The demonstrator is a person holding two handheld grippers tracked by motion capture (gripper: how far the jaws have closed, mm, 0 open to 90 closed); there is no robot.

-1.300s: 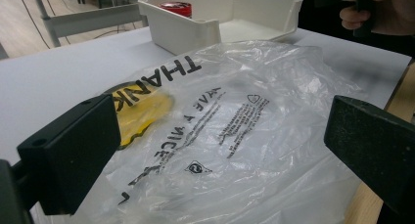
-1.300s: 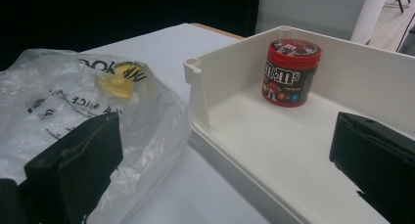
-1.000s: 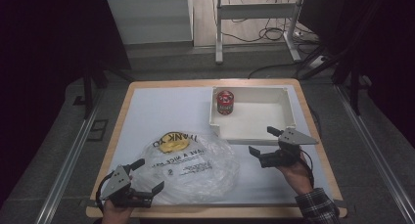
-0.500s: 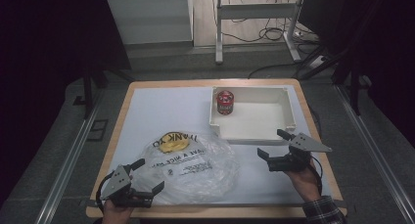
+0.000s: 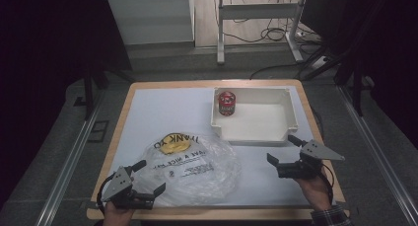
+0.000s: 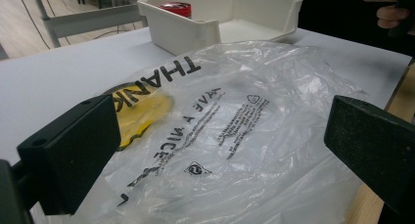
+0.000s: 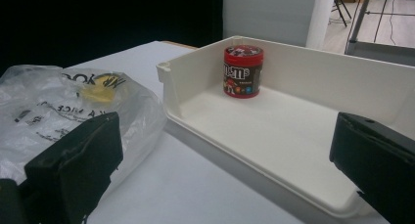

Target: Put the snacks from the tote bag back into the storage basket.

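Both grippers' jaws gape wide, empty: left gripper (image 5: pixel 144 178) straddles the plastic bag's (image 5: pixel 190 164) near edge on the table (image 5: pixel 148 107); right gripper (image 5: pixel 287 149) hovers beside the white tray (image 5: pixel 254 135).

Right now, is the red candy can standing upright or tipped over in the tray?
Upright. The red candy can stands on its base in a far corner of the white tray, lid on top, label reading level.

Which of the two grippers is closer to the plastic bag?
The left gripper: its open jaws reach over the plastic bag's near edge. The right gripper, also open, hovers apart, beside the white tray.
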